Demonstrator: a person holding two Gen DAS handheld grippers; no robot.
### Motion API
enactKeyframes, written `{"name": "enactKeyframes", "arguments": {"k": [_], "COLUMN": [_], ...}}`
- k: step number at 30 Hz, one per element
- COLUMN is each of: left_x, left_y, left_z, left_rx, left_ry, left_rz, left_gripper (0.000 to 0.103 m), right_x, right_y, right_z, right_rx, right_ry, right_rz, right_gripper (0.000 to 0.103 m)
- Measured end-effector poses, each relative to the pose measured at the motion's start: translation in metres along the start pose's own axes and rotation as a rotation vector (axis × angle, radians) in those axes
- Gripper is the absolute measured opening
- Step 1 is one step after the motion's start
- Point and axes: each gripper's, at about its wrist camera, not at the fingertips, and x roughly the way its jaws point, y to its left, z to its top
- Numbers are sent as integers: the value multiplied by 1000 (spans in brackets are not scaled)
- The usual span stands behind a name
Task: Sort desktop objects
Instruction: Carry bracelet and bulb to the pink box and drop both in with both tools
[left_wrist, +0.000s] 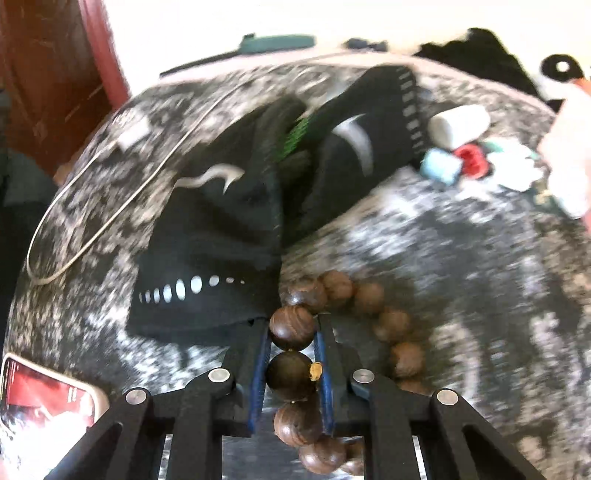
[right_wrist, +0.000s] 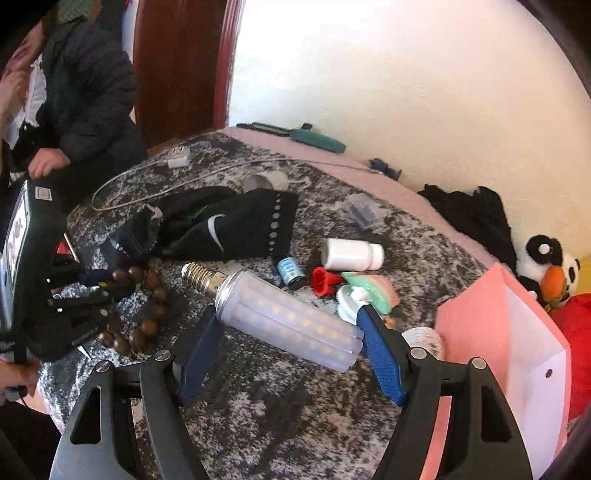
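Note:
My left gripper (left_wrist: 291, 325) is shut on a string of brown wooden beads (left_wrist: 291, 373); two beads sit between the blue pads and the rest trail onto the speckled cloth. The left gripper (right_wrist: 92, 284) and the beads (right_wrist: 147, 295) also show at the left of the right wrist view. My right gripper (right_wrist: 288, 314) holds a long LED corn bulb (right_wrist: 280, 314) crosswise between its blue pads, the metal screw base pointing left. A black sock (left_wrist: 221, 206) lies just beyond the beads.
A white pill bottle (right_wrist: 351, 254), a small blue cylinder (right_wrist: 290, 271), a red cap (right_wrist: 323, 280) and a green-pink eraser (right_wrist: 373, 291) lie mid-table. A pink paper bag (right_wrist: 498, 332) stands at the right. A cable (right_wrist: 147, 177), a clear box (right_wrist: 364, 210) and a plush panda (right_wrist: 546, 266) lie farther off.

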Motion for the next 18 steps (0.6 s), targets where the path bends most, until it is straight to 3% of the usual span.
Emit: {"name": "enactKeyframes", "arguments": {"k": [6,18], "left_x": [-42,-70], "left_y": [-48,-174], "left_z": [28,62], "left_rx": [74,246], "left_ry": [-91,-150], "left_rz": [-40,-109], "left_gripper": [18,18], "right_x": [-39,-110], "right_y": [-28,-129], "right_z": [-4,-48], "right_rx": [50,235], "right_ry": [-35,-48], "right_rz": [-43,-176], "right_gripper": [77,77]}}
